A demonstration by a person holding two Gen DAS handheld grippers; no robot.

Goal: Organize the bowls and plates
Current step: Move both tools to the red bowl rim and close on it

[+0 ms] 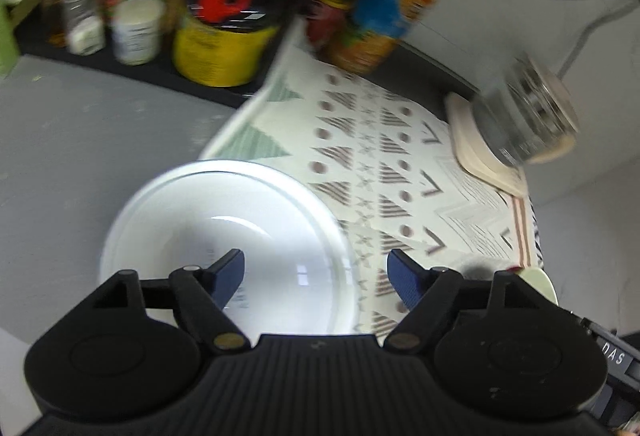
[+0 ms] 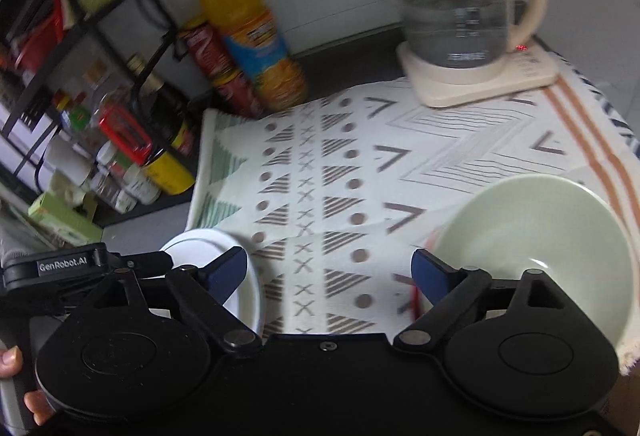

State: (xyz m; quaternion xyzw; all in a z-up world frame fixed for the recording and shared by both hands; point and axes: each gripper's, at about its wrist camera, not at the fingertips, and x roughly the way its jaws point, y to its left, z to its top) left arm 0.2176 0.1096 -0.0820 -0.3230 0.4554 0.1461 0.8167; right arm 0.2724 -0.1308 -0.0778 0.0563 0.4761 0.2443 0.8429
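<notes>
Left wrist: left gripper [image 1: 316, 268] jaws wide apart, empty, above white bowl [image 1: 224, 244] straddling grey counter [image 1: 72, 140] and patterned mat [image 1: 400, 156]. Right wrist: right gripper [image 2: 330, 268] spread wide, empty; green bowl [image 2: 532, 236] on mat at right, kettle [image 2: 460, 8] behind.

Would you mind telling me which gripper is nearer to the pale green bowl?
Right. The right gripper hangs open with the pale green bowl just beyond its right finger. The left gripper is over the white bowl, across the mat.
</notes>
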